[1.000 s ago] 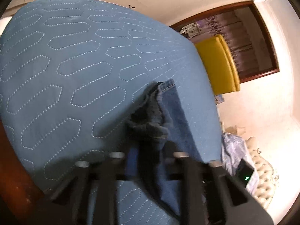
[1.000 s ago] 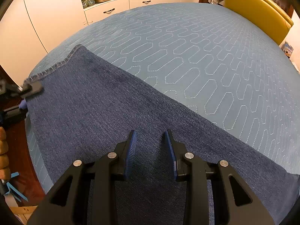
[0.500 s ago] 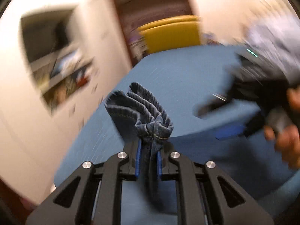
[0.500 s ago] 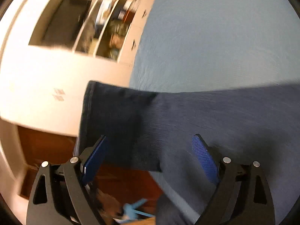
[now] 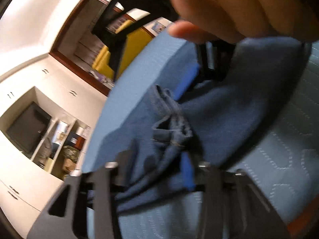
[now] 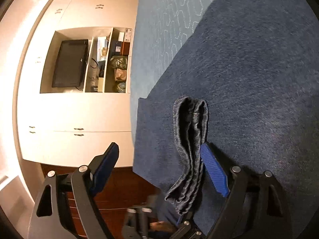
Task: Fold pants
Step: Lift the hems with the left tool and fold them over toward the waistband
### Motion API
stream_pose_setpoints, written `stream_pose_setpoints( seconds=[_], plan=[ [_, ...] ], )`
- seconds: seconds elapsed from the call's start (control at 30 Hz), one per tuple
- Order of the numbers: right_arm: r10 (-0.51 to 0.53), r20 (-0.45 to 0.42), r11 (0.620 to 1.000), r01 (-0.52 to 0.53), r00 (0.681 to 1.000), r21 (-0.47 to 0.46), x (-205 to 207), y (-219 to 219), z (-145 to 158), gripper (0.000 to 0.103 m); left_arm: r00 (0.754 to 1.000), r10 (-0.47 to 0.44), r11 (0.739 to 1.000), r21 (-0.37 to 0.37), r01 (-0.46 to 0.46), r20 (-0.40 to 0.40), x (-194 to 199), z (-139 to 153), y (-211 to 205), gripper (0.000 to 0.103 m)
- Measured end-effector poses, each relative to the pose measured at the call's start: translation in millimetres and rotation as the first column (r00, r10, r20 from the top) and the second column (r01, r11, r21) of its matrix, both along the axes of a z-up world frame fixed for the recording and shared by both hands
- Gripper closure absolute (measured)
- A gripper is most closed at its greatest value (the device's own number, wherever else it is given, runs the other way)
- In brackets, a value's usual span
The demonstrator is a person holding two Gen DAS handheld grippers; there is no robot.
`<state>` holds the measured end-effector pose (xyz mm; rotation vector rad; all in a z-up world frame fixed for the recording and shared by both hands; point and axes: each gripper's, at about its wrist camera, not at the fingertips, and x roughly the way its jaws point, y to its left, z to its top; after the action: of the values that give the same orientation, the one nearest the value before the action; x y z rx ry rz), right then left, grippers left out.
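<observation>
Pants [image 6: 249,75] lie spread over the bed [image 6: 159,20], hem bunched at lower centre. Left gripper [image 5: 159,165], jaws just widened, loosely straddles that bunch; right gripper [image 6: 159,169] stands spread beside it.

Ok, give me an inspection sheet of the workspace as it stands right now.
Surface: light blue quilted bed cover.
Job's things: dark blue denim pants spread on it, hem bunch gathered up.
Clutter: nothing seen.
Grippers: left gripper open, jaws just opened, hem bunch between them; right gripper wide open, just easing closed around that bunch.
Cables: nothing seen.
Surroundings: white cabinets, dark flat screen, yellow padded headboard.
</observation>
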<state>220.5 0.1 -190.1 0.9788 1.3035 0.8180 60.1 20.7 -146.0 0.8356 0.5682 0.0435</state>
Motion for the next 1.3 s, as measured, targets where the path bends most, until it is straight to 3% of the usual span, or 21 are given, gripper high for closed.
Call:
stream_pose_setpoints(
  seconds=[0.07, 0.13, 0.2, 0.23, 0.3, 0.47, 0.73, 0.77, 0.83, 0.87, 0.9, 1.03, 1.1, 1.3],
  plan=[
    [0.007, 0.002, 1.000, -0.007, 1.000, -0.017, 4.1, 4.3, 0.8, 0.020, 1.000, -0.018, 1.000, 0.006, 0.018, -0.004, 3.7, 0.5, 8.5, 0.044],
    [0.005, -0.009, 1.000, -0.005, 1.000, -0.017, 7.4, 9.3, 0.3, 0.019, 0.998, -0.059, 0.998, 0.013, 0.059, -0.037, 10.0, -1.5, 10.3, 0.048],
    [0.003, -0.017, 1.000, -0.003, 1.000, -0.011, 10.5, 11.9, -0.3, 0.020, 0.989, -0.112, 0.993, 0.016, 0.114, -0.098, 29.0, -2.6, 10.8, 0.077],
    [0.001, -0.021, 1.000, -0.001, 1.000, -0.007, 9.1, 8.0, -2.9, 0.020, 0.986, -0.119, 0.992, 0.019, 0.122, -0.117, 32.1, -4.2, 10.0, 0.078],
    [-0.005, -0.034, 1.000, 0.005, 0.999, -0.017, 7.7, 1.9, -3.0, 0.018, 0.990, -0.112, 0.994, 0.000, 0.112, -0.080, 31.2, 3.2, 13.2, 0.079],
    [-0.005, -0.052, 0.993, -0.001, 0.999, -0.118, 1.5, -18.2, 8.9, 0.014, 0.997, -0.073, 0.995, -0.075, 0.071, -0.030, 33.2, 27.4, 29.5, 0.079],
    [0.060, -0.100, 0.993, -0.069, 0.993, -0.095, 18.8, 28.4, 8.1, 0.015, 0.998, -0.067, 0.992, -0.106, 0.065, -0.017, 25.2, 37.0, 32.8, 0.079],
    [0.061, -0.099, 0.991, -0.072, 0.993, -0.116, 24.0, 35.0, 5.3, 0.017, 0.997, -0.074, 0.993, -0.098, 0.072, -0.015, 21.9, 35.9, 31.8, 0.079],
    [0.105, -0.080, 0.976, -0.118, 0.991, -0.183, 31.6, 50.6, 2.2, 0.048, 0.996, -0.088, 0.990, -0.109, 0.085, -0.022, 12.9, 35.3, 20.8, 0.079],
    [0.123, -0.065, 0.968, -0.134, 0.990, -0.211, 32.1, 54.7, 3.7, 0.075, 0.996, -0.089, 0.991, -0.104, 0.086, -0.022, 13.8, 35.3, 22.2, 0.079],
    [0.130, -0.033, 0.956, -0.134, 0.991, -0.259, 34.0, 55.6, 8.6, 0.091, 0.996, -0.090, 0.992, -0.090, 0.088, -0.014, 13.4, 34.2, 21.3, 0.079],
    [0.172, 0.142, 0.935, -0.117, 0.975, -0.334, 33.6, 40.8, 44.7, 0.092, 0.992, -0.122, 0.989, -0.074, 0.125, 0.036, 10.4, 40.7, -6.8, 0.080],
    [0.167, 0.176, 0.933, -0.098, 0.970, -0.346, 34.6, 23.7, 51.6, 0.092, 0.987, -0.162, 0.984, -0.070, 0.163, 0.027, 13.7, 35.8, -28.8, 0.080],
    [0.108, 0.097, 0.917, -0.061, 0.989, -0.395, 35.7, -36.1, 9.8, 0.092, 0.971, -0.236, 0.970, -0.059, 0.234, -0.042, 14.2, 3.7, -74.5, 0.080]
  ],
)
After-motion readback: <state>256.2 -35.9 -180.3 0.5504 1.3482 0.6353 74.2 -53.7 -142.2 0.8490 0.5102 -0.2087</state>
